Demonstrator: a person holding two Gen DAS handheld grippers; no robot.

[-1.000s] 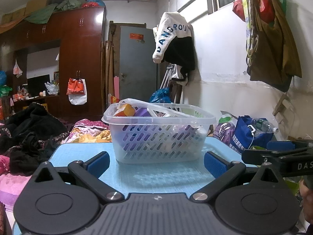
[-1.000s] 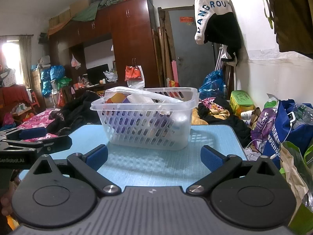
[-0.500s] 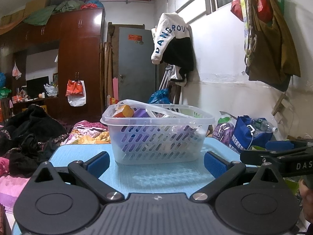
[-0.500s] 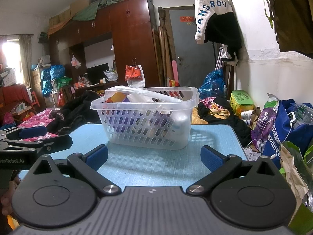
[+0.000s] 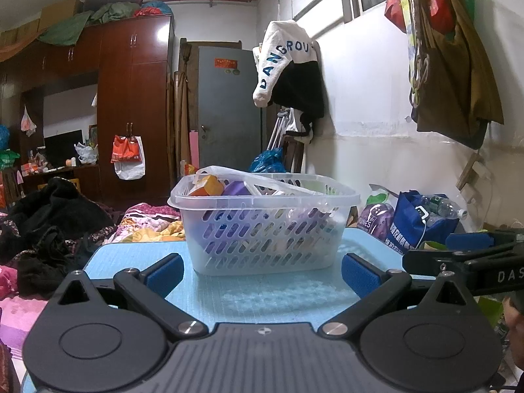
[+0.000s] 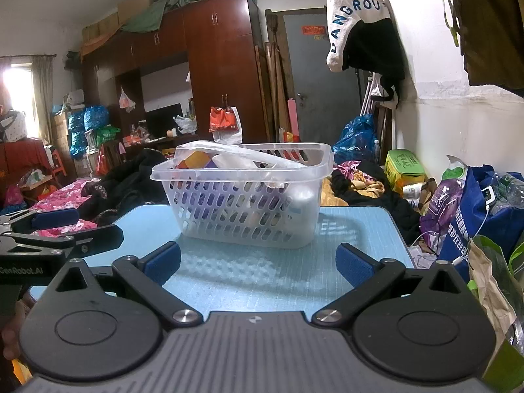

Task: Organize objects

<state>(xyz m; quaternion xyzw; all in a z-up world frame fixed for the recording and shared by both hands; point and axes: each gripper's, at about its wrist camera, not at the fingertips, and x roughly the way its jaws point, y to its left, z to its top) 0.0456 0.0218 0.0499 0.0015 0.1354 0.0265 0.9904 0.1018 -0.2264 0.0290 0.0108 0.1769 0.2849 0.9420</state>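
Basket (image 5: 263, 226) of clear plastic sits on blue table (image 5: 262, 294), toward the far edge, packed with orange box (image 5: 206, 186), purple item (image 5: 234, 188) and white bag (image 5: 262, 178). Left gripper (image 5: 260, 273) spread wide, empty, just short of basket. Right gripper (image 6: 257, 263) likewise wide, empty, beside it.

- The counter (image 5: 137, 255) had a light blue, ribbed top.
- One clear plastic basket (image 5: 262, 232) with slotted walls stood directly on it, holding several objects.
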